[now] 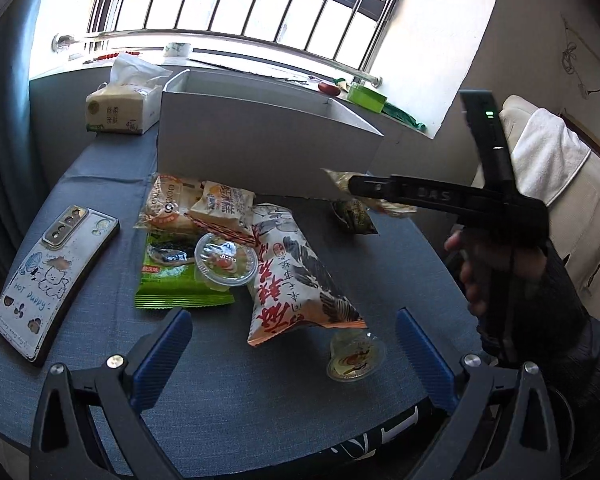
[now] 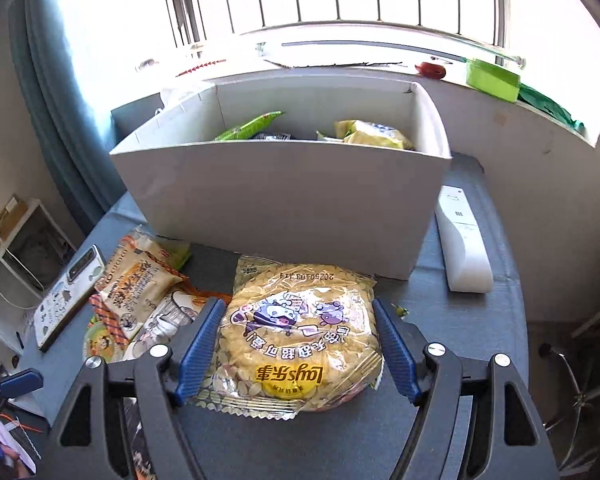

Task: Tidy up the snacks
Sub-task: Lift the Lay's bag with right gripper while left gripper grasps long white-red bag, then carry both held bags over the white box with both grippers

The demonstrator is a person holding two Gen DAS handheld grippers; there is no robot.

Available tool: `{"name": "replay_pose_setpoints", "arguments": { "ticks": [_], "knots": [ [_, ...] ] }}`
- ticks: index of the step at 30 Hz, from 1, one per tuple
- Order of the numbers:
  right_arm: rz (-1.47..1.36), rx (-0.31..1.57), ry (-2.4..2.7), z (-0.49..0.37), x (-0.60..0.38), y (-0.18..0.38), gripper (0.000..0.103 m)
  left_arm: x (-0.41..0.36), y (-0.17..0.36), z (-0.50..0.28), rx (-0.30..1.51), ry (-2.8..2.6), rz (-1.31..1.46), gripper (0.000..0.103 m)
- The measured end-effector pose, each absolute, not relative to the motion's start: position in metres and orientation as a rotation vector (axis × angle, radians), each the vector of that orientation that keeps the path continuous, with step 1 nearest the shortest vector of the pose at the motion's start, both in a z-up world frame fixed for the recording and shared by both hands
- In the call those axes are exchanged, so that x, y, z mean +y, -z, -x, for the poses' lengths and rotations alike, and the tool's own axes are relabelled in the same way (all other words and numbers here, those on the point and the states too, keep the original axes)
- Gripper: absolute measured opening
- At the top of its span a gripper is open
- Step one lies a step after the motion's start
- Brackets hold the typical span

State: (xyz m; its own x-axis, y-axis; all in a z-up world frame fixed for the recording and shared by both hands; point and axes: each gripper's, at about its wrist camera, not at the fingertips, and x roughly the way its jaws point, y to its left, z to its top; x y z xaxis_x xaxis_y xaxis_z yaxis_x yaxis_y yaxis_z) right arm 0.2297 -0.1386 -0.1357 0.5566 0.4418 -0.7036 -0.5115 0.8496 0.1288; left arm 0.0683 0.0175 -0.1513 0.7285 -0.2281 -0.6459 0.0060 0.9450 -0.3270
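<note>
While the left gripper (image 1: 294, 354) hovers low over the blue table (image 1: 228, 400) with its blue pads spread wide and nothing between them, the snacks that remain lie ahead of it in a loose heap. Going from the left, a phone (image 1: 56, 280) in a cartoon case rests well apart from the food and has no part in the job. Next comes the green seaweed pack (image 1: 180, 280), with a clear jelly cup (image 1: 225, 261) on top of it and two pale wrapped cakes (image 1: 196, 208) behind. To the right of those, the long white-and-orange bag (image 1: 296, 276) runs diagonally, its near end pointing back between the open fingers; a second jelly cup (image 1: 354, 356) sits just beside the right pad.

Further right, the right gripper (image 2: 300, 344) holds the yellow Lay's bag (image 2: 300, 340), the pads pressing its two sides. In the left wrist view this gripper appears lifted near the front corner of the white box (image 2: 284, 200). The box stands straight ahead of the bag, its front wall rising between the fingers and the opening, where a green pack and a yellowish pack already show inside.

The relation that matters is height and depth: the bag sits in front of and, I judge, below the box rim, so the right hand would need to go up and forward over that wall before letting go. The left hand is nearer the heap.
</note>
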Motion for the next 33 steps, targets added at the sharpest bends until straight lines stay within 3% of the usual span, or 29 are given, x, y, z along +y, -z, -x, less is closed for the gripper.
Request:
{"name": "replay_pose_setpoints", "arguments": {
  "ticks": [13, 15, 16, 23, 33],
  "knots": [
    [-0.156, 0.686, -0.579, -0.141, -0.221, 0.112, 0.079, 0.018, 0.192, -0.144, 1.005, 0.013, 0.489, 0.101],
    [-0.167, 0.684, -0.581, -0.133, -0.228, 0.114, 0.079, 0.016, 0.192, -0.147, 0.986, 0.024, 0.481, 0.084],
    [-0.162, 0.683, -0.581, -0.131, -0.229, 0.115, 0.079, 0.014, 0.192, -0.149, 0.989, 0.058, 0.479, 0.05],
    [-0.18, 0.687, -0.584, -0.126, -0.238, 0.123, 0.079, -0.002, 0.179, -0.121, 0.903, 0.175, 0.398, 0.043],
    [-0.227, 0.673, -0.6, -0.144, -0.232, 0.122, 0.079, 0.009, 0.099, -0.11, 0.651, 0.2, 0.291, 0.042]
  ]
}}
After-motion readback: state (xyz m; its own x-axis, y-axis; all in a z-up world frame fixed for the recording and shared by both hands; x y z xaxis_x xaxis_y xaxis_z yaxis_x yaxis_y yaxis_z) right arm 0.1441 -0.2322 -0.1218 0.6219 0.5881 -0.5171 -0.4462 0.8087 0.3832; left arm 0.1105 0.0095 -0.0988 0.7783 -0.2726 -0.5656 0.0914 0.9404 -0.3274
